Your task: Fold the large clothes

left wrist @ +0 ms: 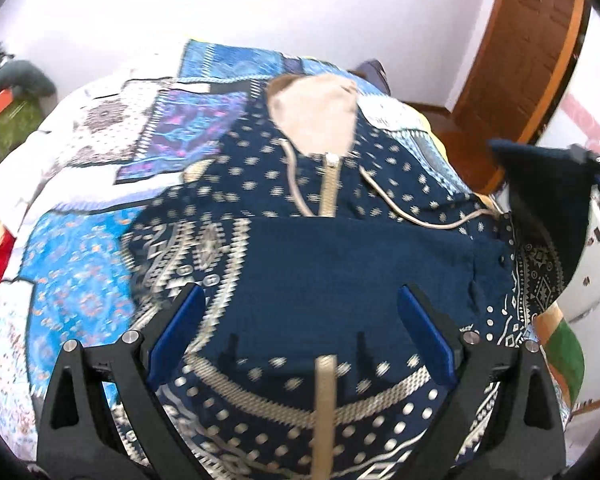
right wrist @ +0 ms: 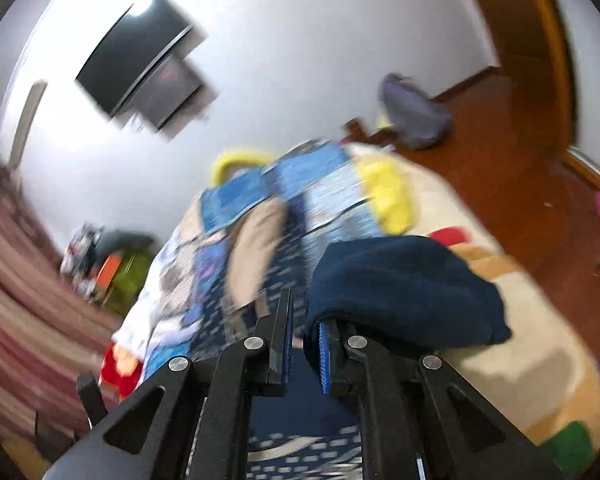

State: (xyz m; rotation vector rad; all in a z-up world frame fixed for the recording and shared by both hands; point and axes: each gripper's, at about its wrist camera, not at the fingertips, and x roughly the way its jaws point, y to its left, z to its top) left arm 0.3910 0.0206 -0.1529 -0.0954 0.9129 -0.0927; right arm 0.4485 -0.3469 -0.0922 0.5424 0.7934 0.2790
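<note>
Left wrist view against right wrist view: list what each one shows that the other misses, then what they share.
Only the left wrist view: the left tongs, open over the patterned navy hoodie, its zipper and drawstring.

Only the right wrist view: the right tongs close up, a navy fold draped over one finger, and a dark wall screen.

Both: the blue patchwork quilt, the hoodie's beige hood lining, the wooden door.
</note>
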